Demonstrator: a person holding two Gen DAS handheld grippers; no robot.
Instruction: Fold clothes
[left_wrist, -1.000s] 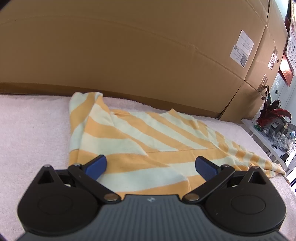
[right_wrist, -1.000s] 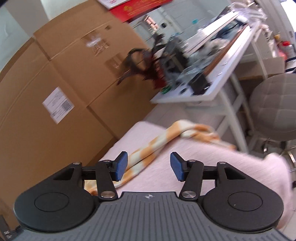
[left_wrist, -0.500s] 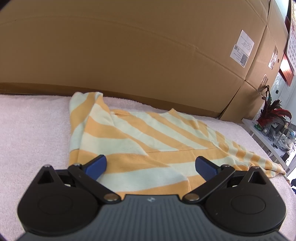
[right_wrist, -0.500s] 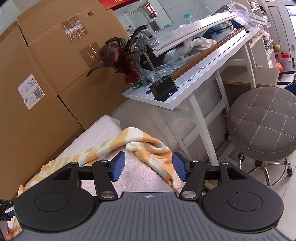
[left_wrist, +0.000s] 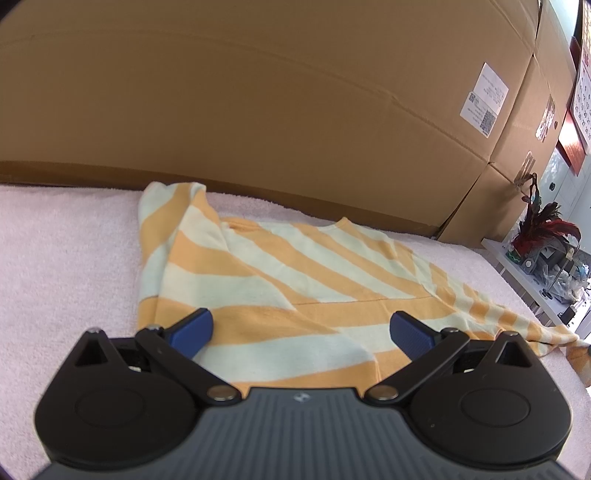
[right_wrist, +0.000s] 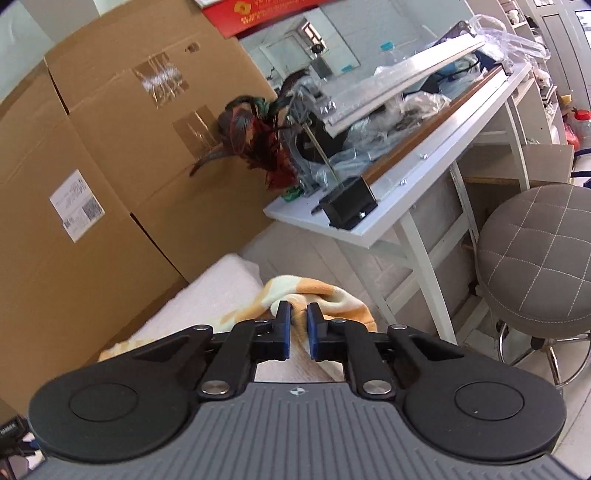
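While the right gripper (right_wrist: 298, 325) has just closed on the striped shirt's (left_wrist: 295, 280) right sleeve (right_wrist: 314, 295), the open left gripper (left_wrist: 301, 332) hovers at its hem

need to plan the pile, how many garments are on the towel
1: a striped shirt spread flat over the pink towel, its sleeve end at the towel's end by the right gripper. More could lie outside both views.

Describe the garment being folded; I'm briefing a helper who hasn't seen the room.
Find the big cardboard boxes; in front of them lies a pale pink towel-like surface. Spread flat on it is the striped shirt, the only clothing there, with broad orange and pale cream bands, one sleeve trailing off the right edge.
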